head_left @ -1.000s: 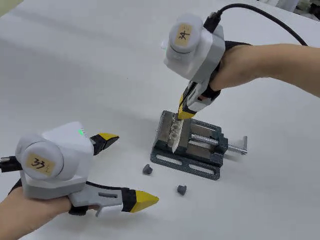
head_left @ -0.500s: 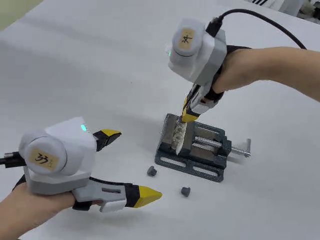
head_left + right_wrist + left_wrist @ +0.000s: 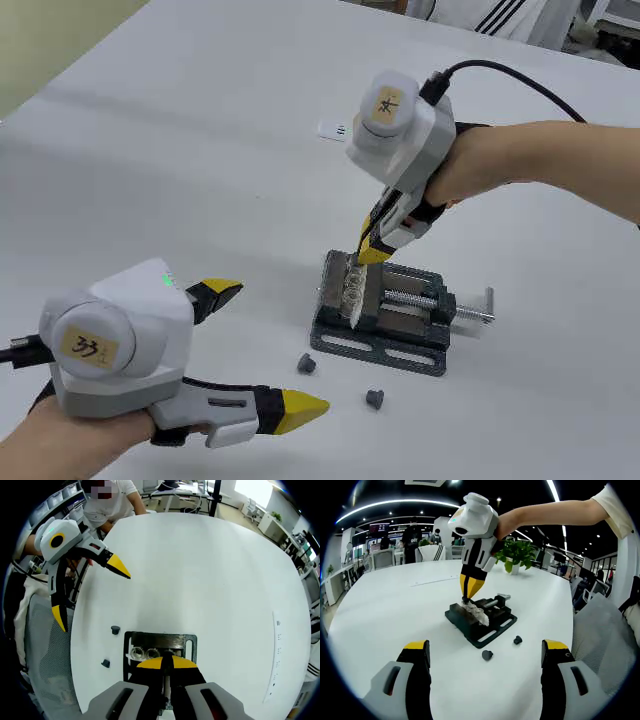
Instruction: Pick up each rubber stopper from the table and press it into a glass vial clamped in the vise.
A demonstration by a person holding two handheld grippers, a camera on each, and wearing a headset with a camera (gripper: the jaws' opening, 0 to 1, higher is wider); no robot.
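1. Currently reading right gripper (image 3: 362, 255) as clenched, tips pointing straight down onto the vials (image 3: 352, 290) in the vise (image 3: 400, 350). Stopper pinched between the tips or not: can't tell.
2. Reading left gripper (image 3: 275, 348) as released, jaws spread wide, holding nothing, hovering low over the table (image 3: 150, 150).
3. Key relation: two loose stoppers on the table just in front of the vise base, between vise and left gripper.
   - Near stopper (image 3: 306, 363): just ahead of the left tips, roughly on the jaw centreline in left gripper view.
   - Far stopper (image 3: 374, 399): further toward the person's right, apart from the first.
4. Left gripper clearly nearer to both, right gripper occupied over the vise. Judging a short forward reach by the left as enough for the next pick.
5. Look of the stoppers: small, dark grey, stubby plugs. Too small to call the long axis, upright or tipped.
6. Look of the vials: clear glass, clamped in a row, mouths up. Two open mouths beside the closed tips in right gripper view, so likely yet to be plugged.
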